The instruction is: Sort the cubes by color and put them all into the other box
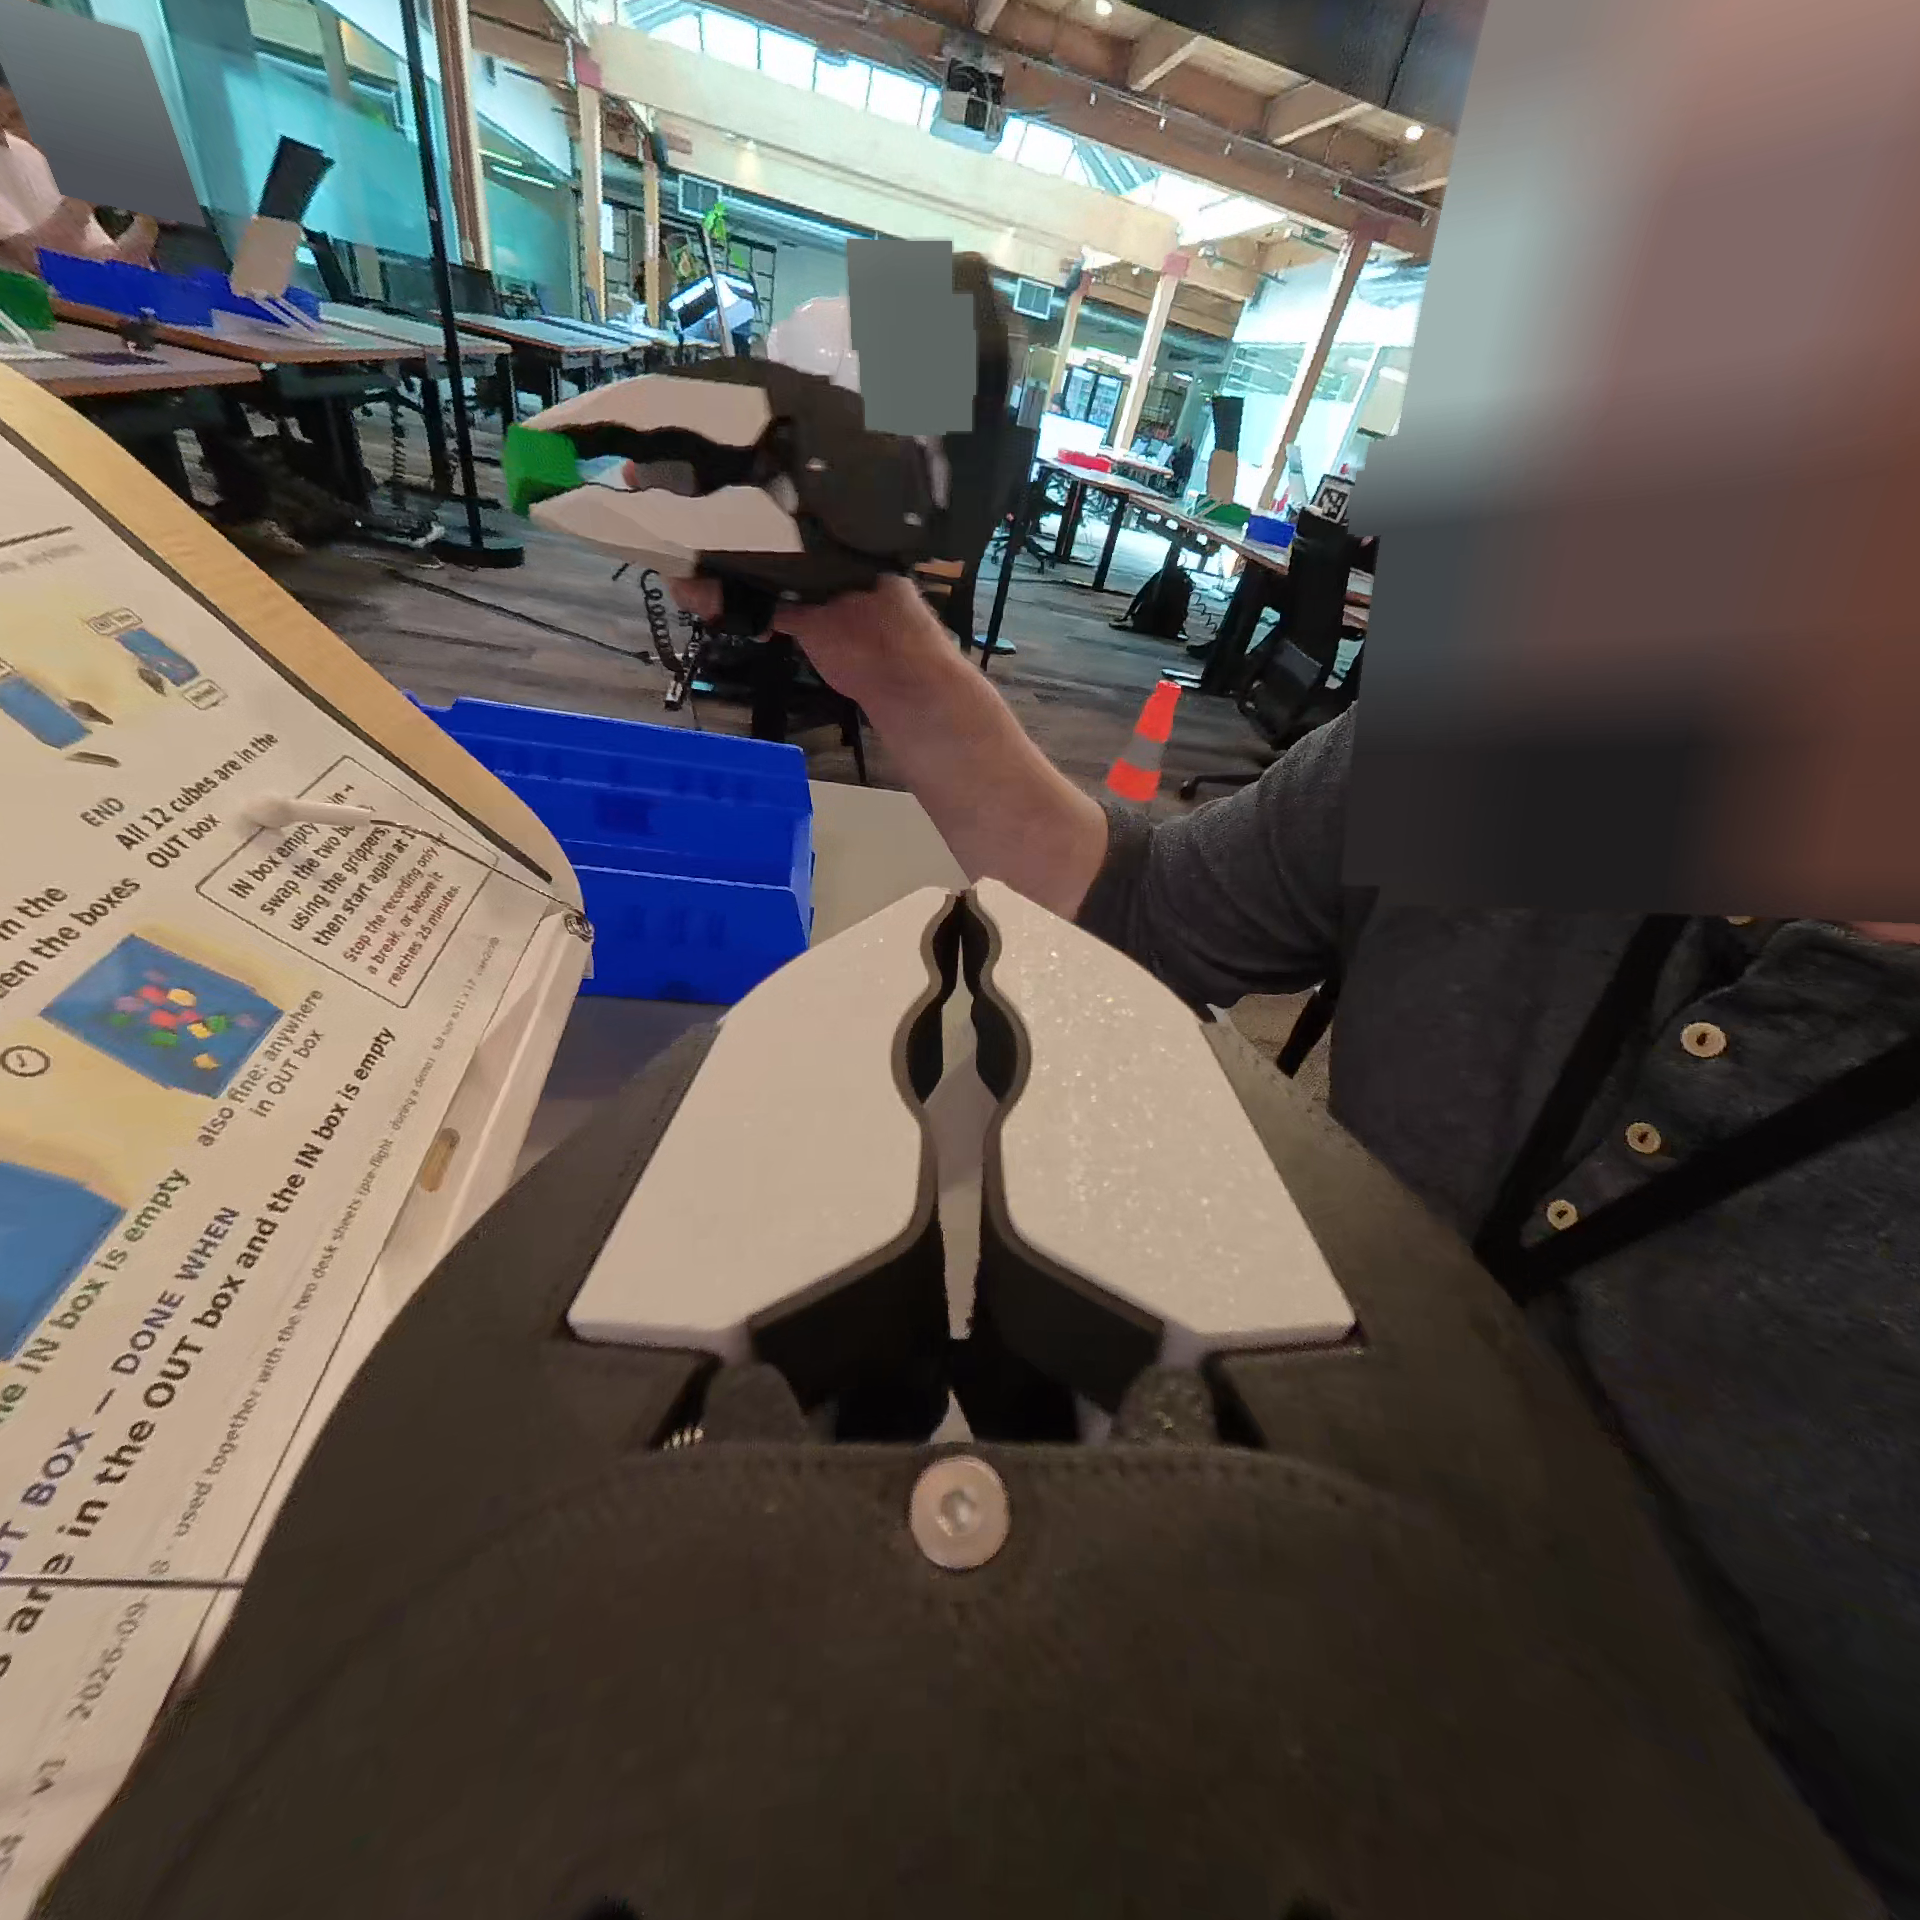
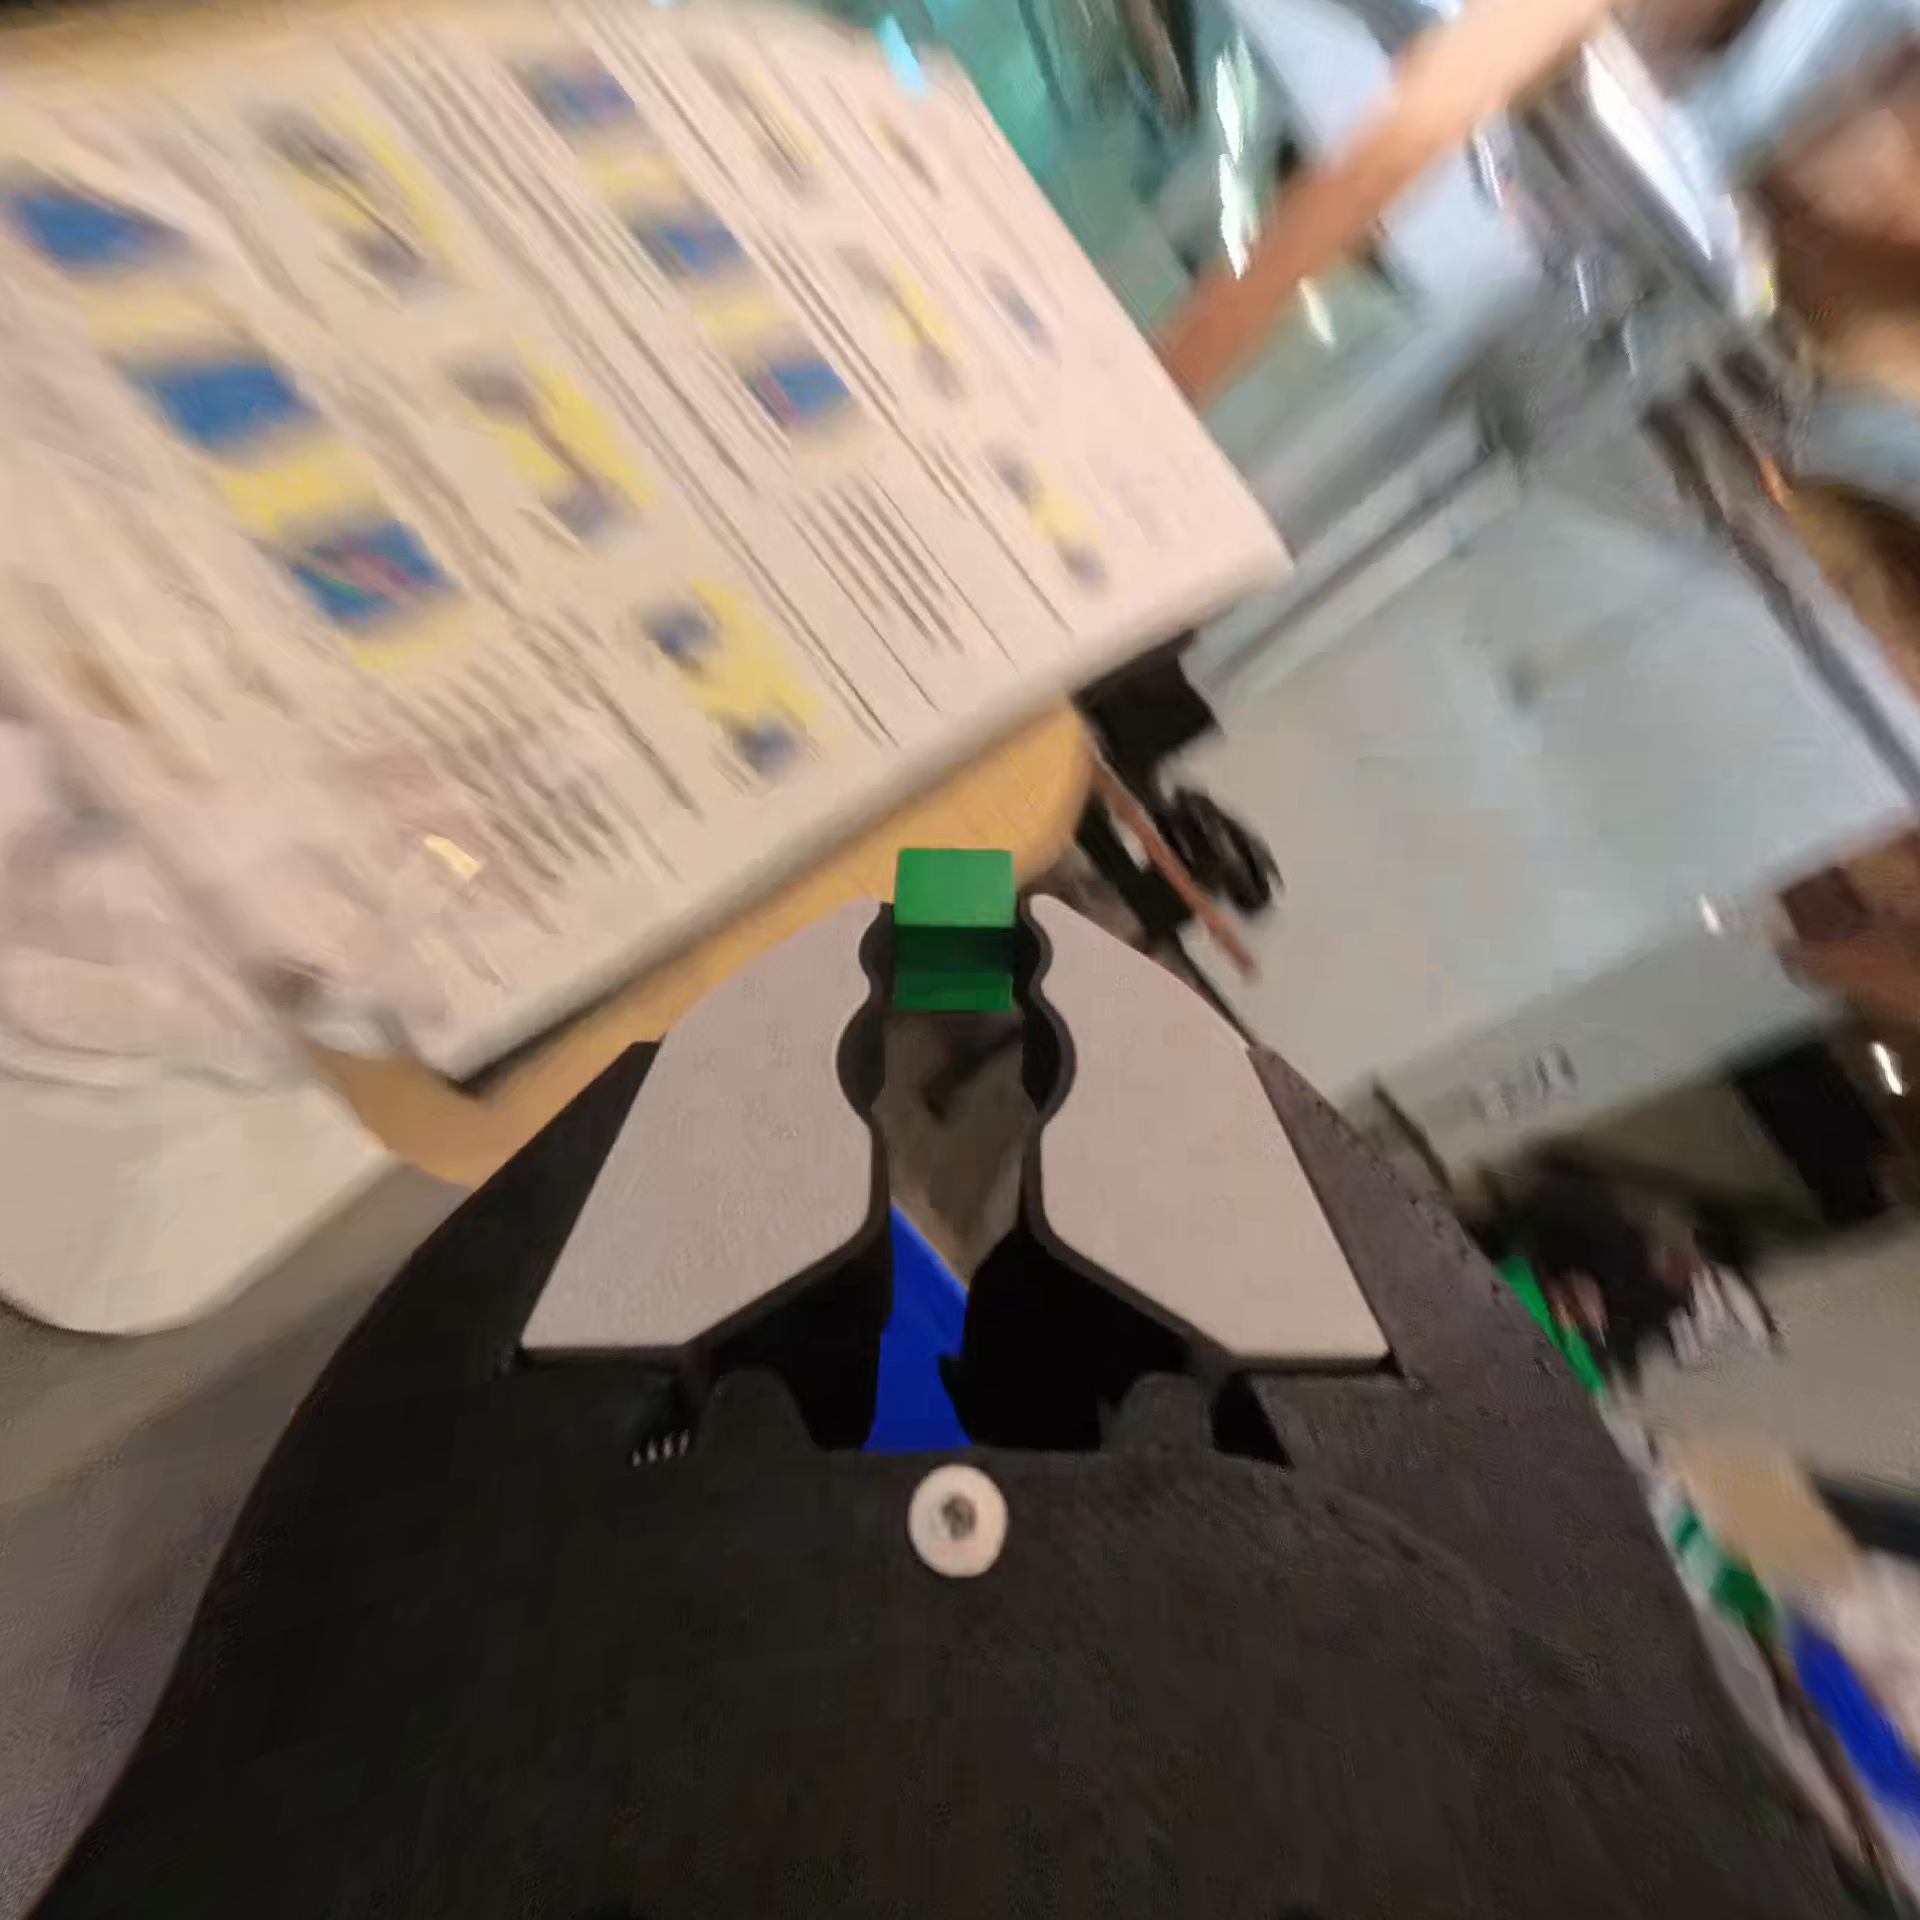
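Observation:
My left gripper (image 1: pixel 961 899) is shut, its white fingertips meet and nothing is between them. It is raised above the table and looks toward the person. My right gripper (image 2: pixel 954 925) is shut on a green cube (image 2: pixel 953 925), both pads pressed on its sides. The left wrist view shows the right gripper (image 1: pixel 551 473) held up in the air by a hand, with the green cube (image 1: pixel 540 468) at its tips. A blue box (image 1: pixel 665 852) stands on the table below it. The right wrist view is blurred by motion.
An instruction sheet on a board (image 1: pixel 177 1039) leans at the left; it also fills the upper left of the right wrist view (image 2: pixel 520 416). A person in a grey shirt (image 1: pixel 1558 1247) is close at the right. Desks, chairs and an orange cone (image 1: pixel 1148 743) stand behind.

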### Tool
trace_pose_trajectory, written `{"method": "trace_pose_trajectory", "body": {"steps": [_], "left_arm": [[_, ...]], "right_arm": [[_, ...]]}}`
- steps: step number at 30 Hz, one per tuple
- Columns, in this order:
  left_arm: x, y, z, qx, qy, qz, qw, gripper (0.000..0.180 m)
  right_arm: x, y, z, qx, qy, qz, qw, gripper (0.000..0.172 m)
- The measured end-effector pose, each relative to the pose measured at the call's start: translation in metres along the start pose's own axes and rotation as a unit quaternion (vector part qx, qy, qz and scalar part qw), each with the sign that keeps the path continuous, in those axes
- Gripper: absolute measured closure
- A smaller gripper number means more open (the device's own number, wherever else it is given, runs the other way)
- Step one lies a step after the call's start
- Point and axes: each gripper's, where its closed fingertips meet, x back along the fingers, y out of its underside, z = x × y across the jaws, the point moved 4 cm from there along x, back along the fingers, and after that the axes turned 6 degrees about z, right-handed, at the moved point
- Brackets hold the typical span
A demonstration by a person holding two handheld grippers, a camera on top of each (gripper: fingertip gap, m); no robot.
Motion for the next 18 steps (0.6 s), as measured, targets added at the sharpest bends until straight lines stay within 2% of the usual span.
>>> {"method": "trace_pose_trajectory", "body": {"steps": [1,3,6,8,12,18], "left_arm": [[0.001,-0.001,0.0,-0.006,-0.004,-0.002,1.0,0.18],[0.002,0.0,-0.001,-0.017,-0.019,-0.011,1.0,0.18],[0.0,0.002,-0.002,-0.02,-0.021,-0.02,0.999,0.18],[0.0,0.003,-0.004,-0.023,-0.03,-0.022,0.999,0.18],[0.003,0.005,-0.008,-0.027,-0.045,-0.032,0.998,0.18],[0.007,0.006,-0.013,-0.032,-0.061,-0.038,0.997,0.18]], "right_arm": [[0.0,0.028,0.018,-0.024,0.021,-0.045,0.998,0.15],[-0.003,0.093,0.031,-0.107,-0.014,-0.164,0.981,0.149],[-0.002,0.17,0.034,-0.167,-0.024,-0.279,0.945,0.149],[-0.002,0.21,0.029,-0.192,-0.029,-0.329,0.924,0.149],[0.0,0.27,0.011,-0.226,-0.047,-0.41,0.882,0.149],[0.002,0.317,-0.011,-0.239,-0.07,-0.473,0.845,0.149]]}}
